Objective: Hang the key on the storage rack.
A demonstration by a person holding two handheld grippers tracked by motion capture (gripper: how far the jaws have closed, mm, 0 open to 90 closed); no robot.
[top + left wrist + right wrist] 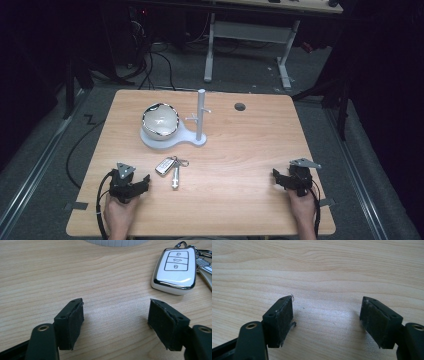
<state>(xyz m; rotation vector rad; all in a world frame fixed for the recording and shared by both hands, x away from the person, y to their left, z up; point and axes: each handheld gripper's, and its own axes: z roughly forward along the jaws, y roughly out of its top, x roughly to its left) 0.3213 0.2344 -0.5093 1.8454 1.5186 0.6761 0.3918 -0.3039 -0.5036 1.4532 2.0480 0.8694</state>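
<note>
A white car key fob (166, 165) with a chrome rim lies on the wooden table (240, 150), joined to a ring with a metal key (176, 175). In the left gripper view the key fob (175, 270) lies ahead and to the right of the jaws. My left gripper (146, 181) rests on the table left of the keys, open with only bare wood between its pads; the left gripper (116, 320) is apart from the fob. My right gripper (276, 176) sits at the table's right front, open; the right gripper (327, 315) has nothing between its jaws.
A white stand (172, 140) with an upright post (200, 115) and small pegs stands behind the keys, holding a shiny white bowl (160, 120). A round cable hole (240, 106) is at the back. A desk frame and cables stand on the floor beyond the table.
</note>
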